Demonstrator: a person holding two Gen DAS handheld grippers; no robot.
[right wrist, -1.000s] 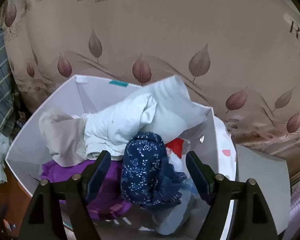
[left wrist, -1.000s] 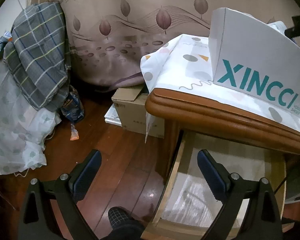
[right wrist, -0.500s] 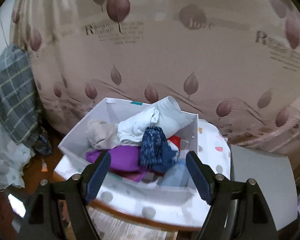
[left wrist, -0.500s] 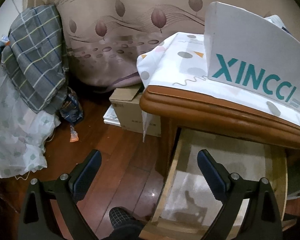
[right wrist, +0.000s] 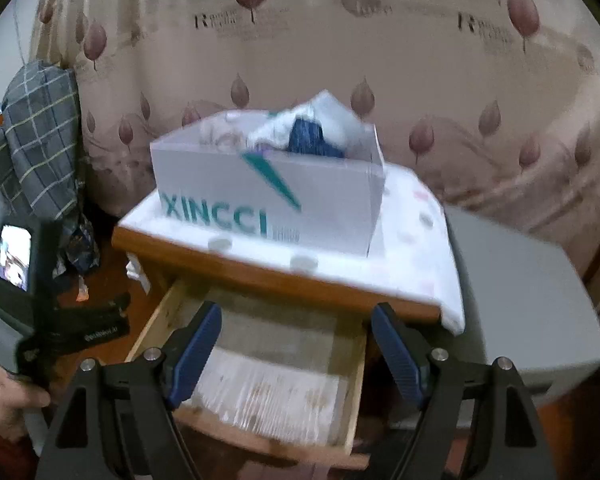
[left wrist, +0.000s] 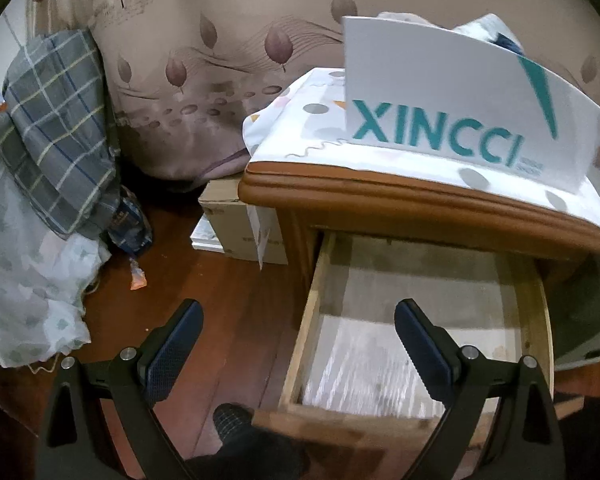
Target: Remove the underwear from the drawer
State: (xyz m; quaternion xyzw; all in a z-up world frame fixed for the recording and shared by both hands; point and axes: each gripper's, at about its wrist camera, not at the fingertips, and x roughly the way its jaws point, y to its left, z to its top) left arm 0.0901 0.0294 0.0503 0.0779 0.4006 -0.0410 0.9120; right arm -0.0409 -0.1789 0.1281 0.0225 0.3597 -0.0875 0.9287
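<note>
At the left edge of the right wrist view, a hand (right wrist: pixel 8 400) holds the left gripper (left wrist: pixel 296 344) back from the drawer (right wrist: pixel 356 376), likely to leave room; its jaws gape with nothing between them. At centre, the drawer stands pulled out, showing only a pale liner, so it looks emptied. The underwear (right wrist: pixel 312 140) is heaped in the white box (right wrist: pixel 228 176) on the nightstand (right wrist: pixel 260 276) above, probably as the drop-off. At lower centre, the right gripper (right wrist: pixel 296 352) spreads wide and empty over the drawer. Blur smears the garments, and the drawer's back is hidden beneath the nightstand top.
</note>
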